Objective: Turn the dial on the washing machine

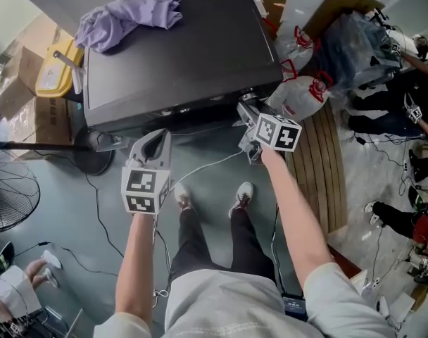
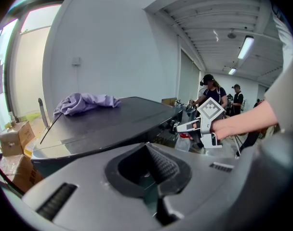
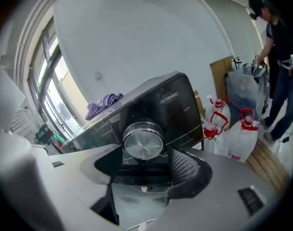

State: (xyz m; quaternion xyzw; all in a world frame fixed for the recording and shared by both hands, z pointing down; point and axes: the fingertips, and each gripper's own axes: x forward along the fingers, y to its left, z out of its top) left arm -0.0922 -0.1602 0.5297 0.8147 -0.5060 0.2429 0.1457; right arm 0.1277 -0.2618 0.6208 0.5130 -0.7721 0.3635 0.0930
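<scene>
The dark washing machine [image 1: 179,55] stands before me with a purple cloth [image 1: 126,16] on its lid. Its round silver dial [image 3: 143,139] sits on the front panel, right in front of my right gripper [image 3: 146,170]. That gripper's jaws stand wide on either side of the dial, and the textured right pad [image 3: 183,167] stays clear of the dial's rim. In the head view the right gripper [image 1: 243,108] points at the machine's front right corner and hides the dial. My left gripper [image 1: 154,138] hangs lower at the front left, shut and empty, away from the panel.
White jugs with red caps [image 1: 305,94] and a wooden pallet [image 1: 319,167] lie right of the machine. A fan [image 1: 6,196], cardboard boxes [image 1: 17,90] and a yellow container [image 1: 55,69] stand left. Cables cross the floor. People stand at the far right.
</scene>
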